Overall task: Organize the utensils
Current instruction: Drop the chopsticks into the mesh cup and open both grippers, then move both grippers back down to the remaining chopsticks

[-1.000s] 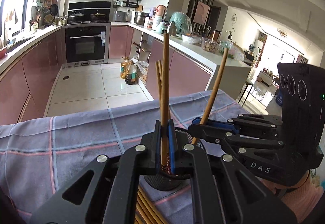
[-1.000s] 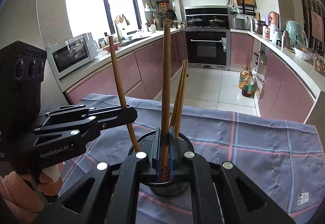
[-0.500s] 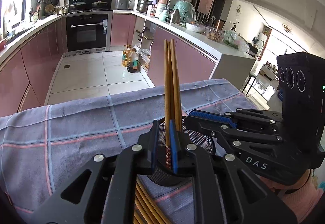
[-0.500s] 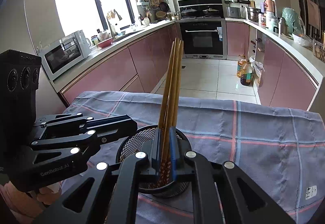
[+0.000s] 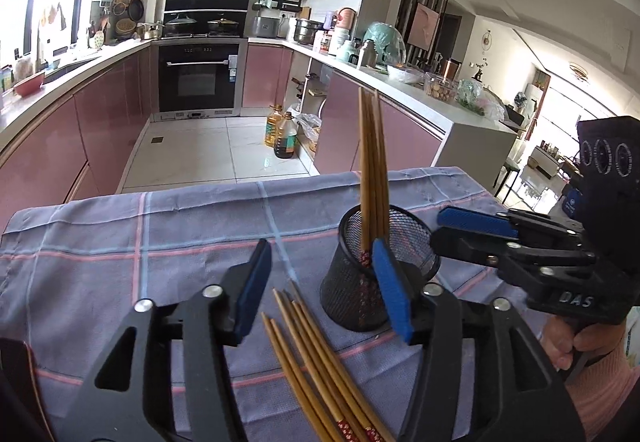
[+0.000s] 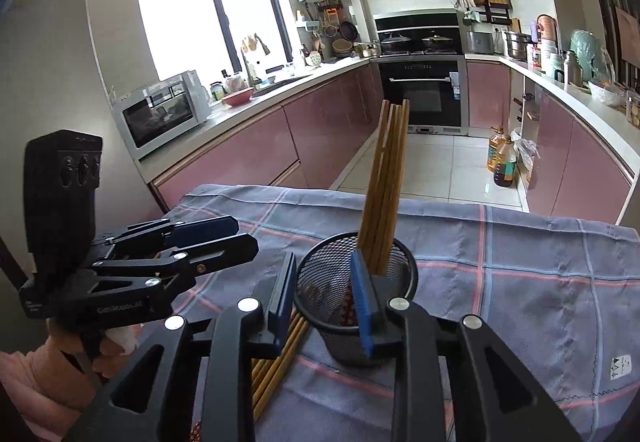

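A black mesh holder stands on the cloth with several brown chopsticks upright in it, leaning on its far rim. More chopsticks lie loose on the cloth, left of the holder. My left gripper is opening, its pads over the tips of the loose chopsticks and pressing on nothing. My right gripper is opening too. It hangs at the holder's near rim, with the standing chopsticks free beyond its right pad.
A blue checked cloth covers the table, whose far edge drops to the kitchen floor. A white label is on the cloth at right. A hand in a pink sleeve holds the right gripper.
Each gripper was shut on a chopstick over the holder. Both chopsticks now stand in the holder with the others, both pairs of jaws have opened, and the left gripper has shifted left of the holder.
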### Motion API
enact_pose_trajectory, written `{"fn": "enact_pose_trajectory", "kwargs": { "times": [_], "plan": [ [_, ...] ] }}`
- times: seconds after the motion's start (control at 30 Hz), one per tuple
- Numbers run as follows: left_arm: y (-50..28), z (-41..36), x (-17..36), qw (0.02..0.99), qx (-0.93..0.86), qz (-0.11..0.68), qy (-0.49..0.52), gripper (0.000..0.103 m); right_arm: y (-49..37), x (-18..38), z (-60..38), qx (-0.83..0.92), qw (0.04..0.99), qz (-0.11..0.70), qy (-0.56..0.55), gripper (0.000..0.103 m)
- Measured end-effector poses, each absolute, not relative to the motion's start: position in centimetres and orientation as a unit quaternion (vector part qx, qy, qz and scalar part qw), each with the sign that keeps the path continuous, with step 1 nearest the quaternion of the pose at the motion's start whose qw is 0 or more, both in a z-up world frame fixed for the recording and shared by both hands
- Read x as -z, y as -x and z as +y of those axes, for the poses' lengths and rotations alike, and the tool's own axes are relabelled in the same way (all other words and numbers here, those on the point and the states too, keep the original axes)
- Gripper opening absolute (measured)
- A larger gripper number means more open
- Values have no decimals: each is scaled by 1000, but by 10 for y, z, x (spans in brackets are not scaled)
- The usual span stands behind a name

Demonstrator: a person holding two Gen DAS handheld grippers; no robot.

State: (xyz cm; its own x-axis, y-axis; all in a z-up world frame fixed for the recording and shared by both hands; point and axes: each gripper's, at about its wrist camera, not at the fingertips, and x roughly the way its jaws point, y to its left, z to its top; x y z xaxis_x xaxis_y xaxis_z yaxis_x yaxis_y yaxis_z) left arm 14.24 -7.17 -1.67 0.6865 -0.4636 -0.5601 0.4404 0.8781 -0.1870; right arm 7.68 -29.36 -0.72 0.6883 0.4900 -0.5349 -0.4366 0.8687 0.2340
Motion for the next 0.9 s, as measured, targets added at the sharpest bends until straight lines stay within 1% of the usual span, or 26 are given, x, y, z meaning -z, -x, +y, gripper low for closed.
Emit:
{"fn": "enact_pose_trajectory", "kwargs": {
  "times": [0.13, 0.3, 0.4, 0.53, 0.9],
  "plan": [
    [-130, -50, 34, 917, 225, 329, 17, 59, -61, 17, -284, -281, 904, 318, -46, 32],
    [-117, -32, 67, 905, 206, 372, 13, 59, -57, 53, -267, -279, 887, 365, -37, 33],
    [-110, -31, 86, 895, 201, 398, 9, 59, -58, 75, -259, -273, 875, 398, -40, 33],
    [-101, -34, 110, 884, 197, 423, 0, 59, -57, 96, -250, -263, 867, 421, -36, 33],
    [-90, -43, 121, 875, 204, 438, -11, 60, -55, 112, -230, -247, 866, 434, -17, 33]
  ]
}}
